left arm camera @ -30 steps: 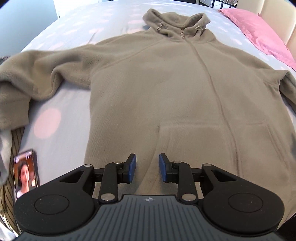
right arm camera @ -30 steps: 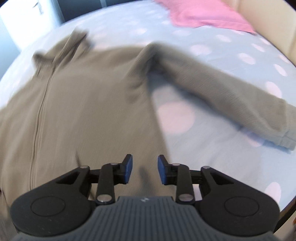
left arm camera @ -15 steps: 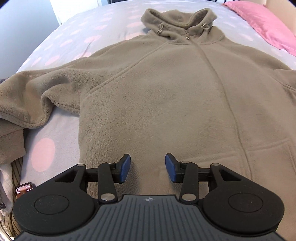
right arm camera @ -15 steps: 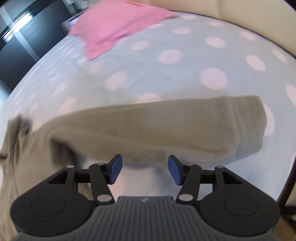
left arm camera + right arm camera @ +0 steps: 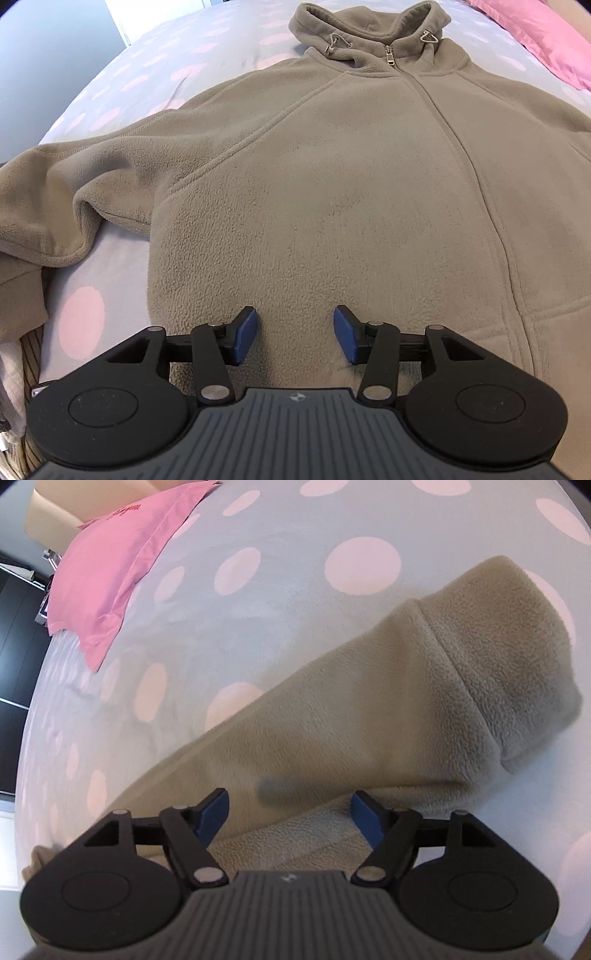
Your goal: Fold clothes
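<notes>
A grey-brown fleece jacket point(image 5: 332, 192) lies front up on the bed, zip closed, collar far away. My left gripper point(image 5: 294, 338) hangs over its lower left body, jaws opening, blue pads apart with nothing pinched between them. The jacket's left sleeve point(image 5: 55, 206) is crumpled at the bed's left edge. In the right wrist view the other sleeve point(image 5: 388, 709) stretches across the sheet, cuff point(image 5: 517, 664) at the right. My right gripper point(image 5: 290, 818) hovers just above this sleeve's near edge, jaws opening wide, pads clear of the fleece.
The bedsheet point(image 5: 258, 602) is pale blue with pink dots. A pink pillow point(image 5: 110, 561) lies at the head of the bed, also in the left wrist view as a pink pillow point(image 5: 546, 40). Dark furniture point(image 5: 14, 664) stands beyond the bed's far side.
Both grippers have opened wider. The left one moved in closer over the jacket's lower body. The right one swung away from the jacket body, rolled, and came down over the outstretched sleeve near its cuff.
</notes>
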Action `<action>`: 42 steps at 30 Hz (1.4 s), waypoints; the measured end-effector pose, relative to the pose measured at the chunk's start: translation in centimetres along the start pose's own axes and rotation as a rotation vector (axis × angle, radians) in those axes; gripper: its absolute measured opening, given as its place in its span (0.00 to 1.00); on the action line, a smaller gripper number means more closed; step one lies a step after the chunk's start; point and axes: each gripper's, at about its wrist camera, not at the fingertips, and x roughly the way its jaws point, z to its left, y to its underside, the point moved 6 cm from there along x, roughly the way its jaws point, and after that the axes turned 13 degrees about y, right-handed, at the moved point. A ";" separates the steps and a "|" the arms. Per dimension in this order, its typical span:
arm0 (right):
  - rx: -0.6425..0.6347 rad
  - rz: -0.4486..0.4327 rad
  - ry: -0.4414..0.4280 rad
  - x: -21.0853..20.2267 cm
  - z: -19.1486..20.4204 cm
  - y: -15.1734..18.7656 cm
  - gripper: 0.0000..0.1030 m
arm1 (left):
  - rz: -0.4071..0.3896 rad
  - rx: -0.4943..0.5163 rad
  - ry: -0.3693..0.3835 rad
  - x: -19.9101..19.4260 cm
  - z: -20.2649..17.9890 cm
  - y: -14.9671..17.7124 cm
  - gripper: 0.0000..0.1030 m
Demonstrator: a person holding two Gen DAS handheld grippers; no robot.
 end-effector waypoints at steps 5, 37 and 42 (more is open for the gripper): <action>-0.060 -0.008 0.012 1.9 2.3 0.3 0.21 | -0.008 -0.030 0.025 0.2 0.4 -0.1 0.44; -0.874 -0.244 -0.292 -7.6 18.5 14.5 0.57 | -0.103 -0.071 0.205 -2.9 3.2 -6.6 0.44; -0.992 -0.212 -0.368 -8.2 22.6 16.5 0.57 | -0.129 -0.068 0.238 -2.4 3.7 -11.7 0.44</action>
